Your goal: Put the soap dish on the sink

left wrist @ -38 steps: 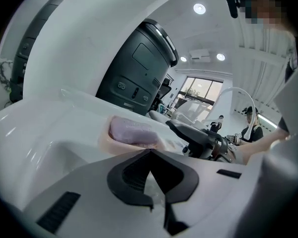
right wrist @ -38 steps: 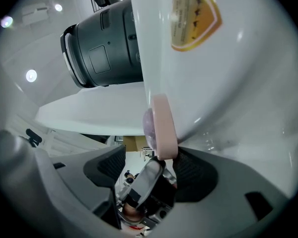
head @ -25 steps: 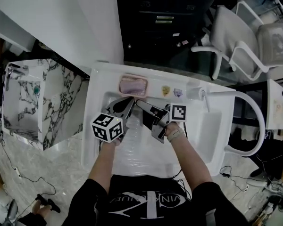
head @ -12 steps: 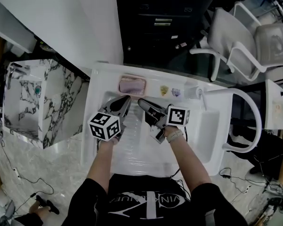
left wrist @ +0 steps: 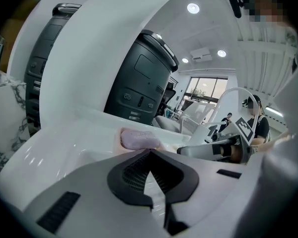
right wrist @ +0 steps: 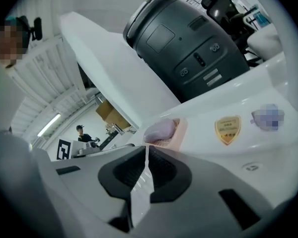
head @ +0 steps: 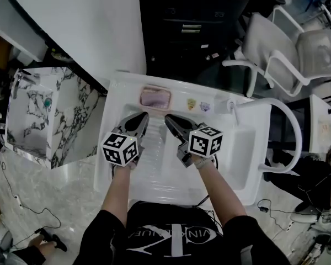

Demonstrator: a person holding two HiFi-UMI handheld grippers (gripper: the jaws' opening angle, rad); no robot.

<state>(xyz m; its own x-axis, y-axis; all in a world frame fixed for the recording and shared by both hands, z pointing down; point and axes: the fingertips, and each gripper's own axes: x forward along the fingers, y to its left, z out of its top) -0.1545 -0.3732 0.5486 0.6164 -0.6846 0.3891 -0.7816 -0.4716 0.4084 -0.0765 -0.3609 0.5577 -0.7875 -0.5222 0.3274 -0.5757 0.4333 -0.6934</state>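
A pink soap dish (head: 155, 97) with a lilac soap bar in it sits on the back rim of the white sink (head: 117, 93). It also shows ahead in the left gripper view as the soap dish (left wrist: 138, 140) and in the right gripper view as the soap dish (right wrist: 164, 132). My left gripper (head: 140, 117) hovers over the basin just in front of the dish, shut with nothing in it (left wrist: 149, 153). Beside it, my right gripper (head: 170, 119) is also shut and empty (right wrist: 147, 148). Neither touches the dish.
Two small stickers (head: 192, 105) and a faucet (head: 231, 106) are on the rim right of the dish. A marbled cabinet (head: 38, 115) stands left of the sink and a white curved tube (head: 291, 142) to its right. A dark cabinet (head: 193, 21) and pale chairs (head: 287, 54) lie beyond.
The right gripper's jaws have closed with nothing between them, and the gripper has rolled so its marker cube faces up. Both grippers have risen slightly over the basin.
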